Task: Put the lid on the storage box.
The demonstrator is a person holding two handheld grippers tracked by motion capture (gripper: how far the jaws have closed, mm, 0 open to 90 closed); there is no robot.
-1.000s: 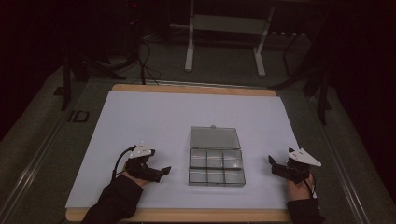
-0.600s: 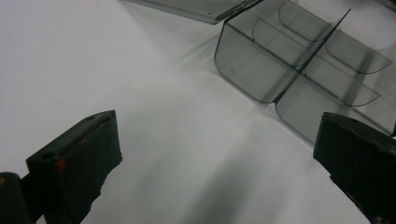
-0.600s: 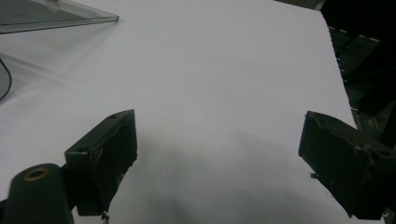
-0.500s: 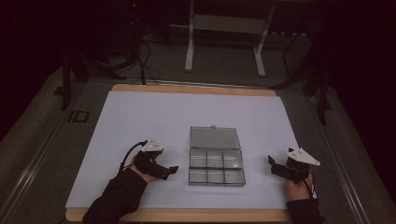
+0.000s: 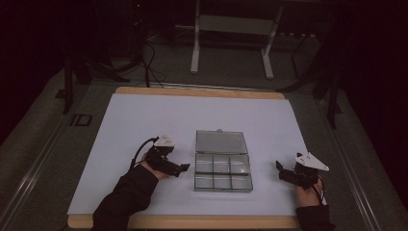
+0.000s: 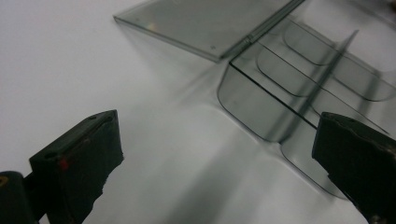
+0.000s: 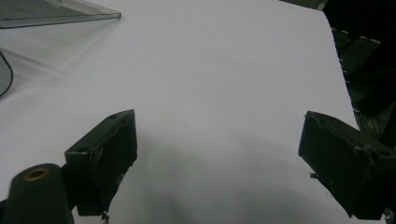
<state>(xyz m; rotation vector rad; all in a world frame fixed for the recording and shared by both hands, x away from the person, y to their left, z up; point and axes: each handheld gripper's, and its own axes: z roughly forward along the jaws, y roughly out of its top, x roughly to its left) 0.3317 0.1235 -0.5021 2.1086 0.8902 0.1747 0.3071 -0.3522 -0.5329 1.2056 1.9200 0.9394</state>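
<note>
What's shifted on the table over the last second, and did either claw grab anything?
The left claw moved right, toward the box, and now sits just short of its left edge, jaws apart, holding nothing. The right claw stayed where it was at the right of the sheet, open and empty. The box has not moved; its lid lies open and flat behind it.

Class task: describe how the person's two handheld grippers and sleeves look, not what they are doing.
Both the left gripper and right gripper are black, each topped by a pale three-cornered plate. A black cable loops from the left one. Their jaws are blocky black pads, scuffed, one with a red mark. The sleeves are dark.
</note>
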